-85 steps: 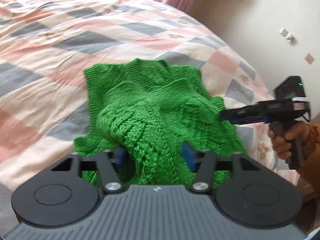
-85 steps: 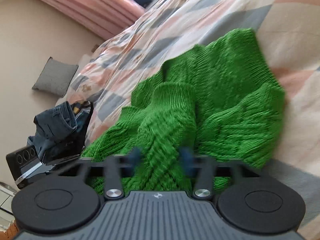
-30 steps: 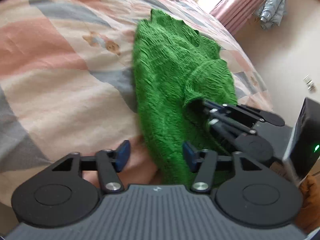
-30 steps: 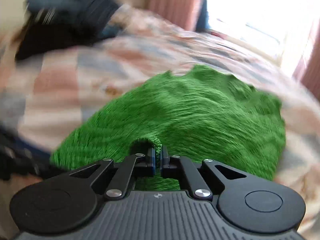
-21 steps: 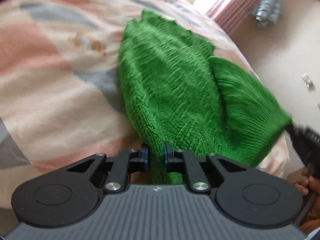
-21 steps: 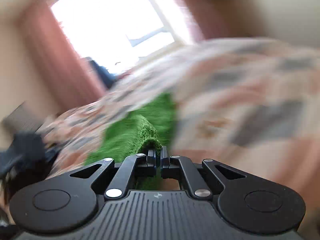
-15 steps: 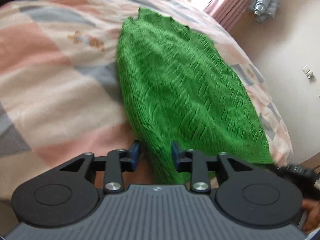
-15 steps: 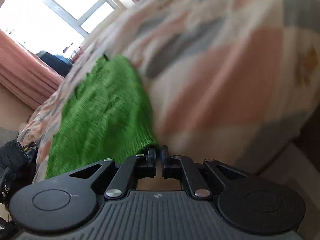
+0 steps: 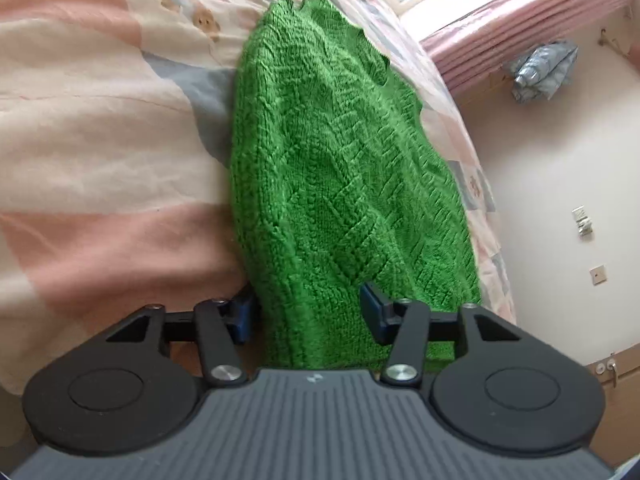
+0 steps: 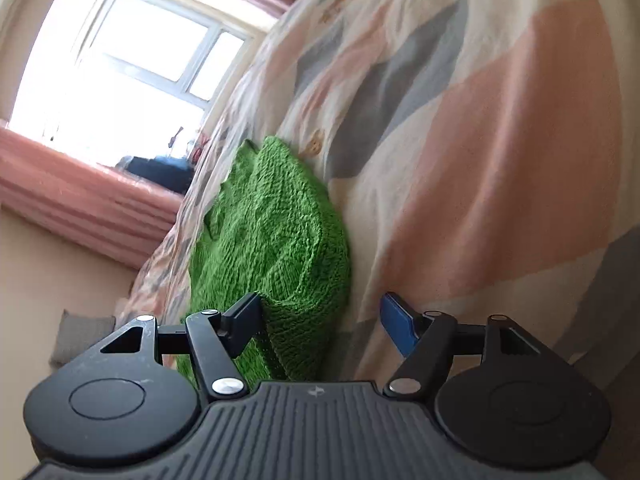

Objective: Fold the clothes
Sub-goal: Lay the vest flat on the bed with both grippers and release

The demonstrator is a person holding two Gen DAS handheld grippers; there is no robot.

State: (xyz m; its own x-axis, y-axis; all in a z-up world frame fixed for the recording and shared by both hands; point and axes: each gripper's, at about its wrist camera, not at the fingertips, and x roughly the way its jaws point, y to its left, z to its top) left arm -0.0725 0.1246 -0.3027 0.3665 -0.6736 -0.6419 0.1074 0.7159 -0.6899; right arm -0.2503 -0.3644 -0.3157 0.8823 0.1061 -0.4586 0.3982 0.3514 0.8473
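Sweater (image 9: 336, 168) lies on patchwork quilt (image 9: 100, 128) by window (image 10: 132, 64).

Bed (image 9: 100, 140) w/ patchwork quilt in pink, grey & cream blocks, small bear prints. Bright window (image 10: 132, 68), white frame, daylight blown out. Pink pleated curtain (image 9: 516, 28) along the window side. Cream walls (image 9: 560, 168) w/ switch plates (image 9: 599, 276); pale blue bundle (image 9: 540, 70) hangs high up. Grey cushion (image 10: 80, 336) low by the wall.
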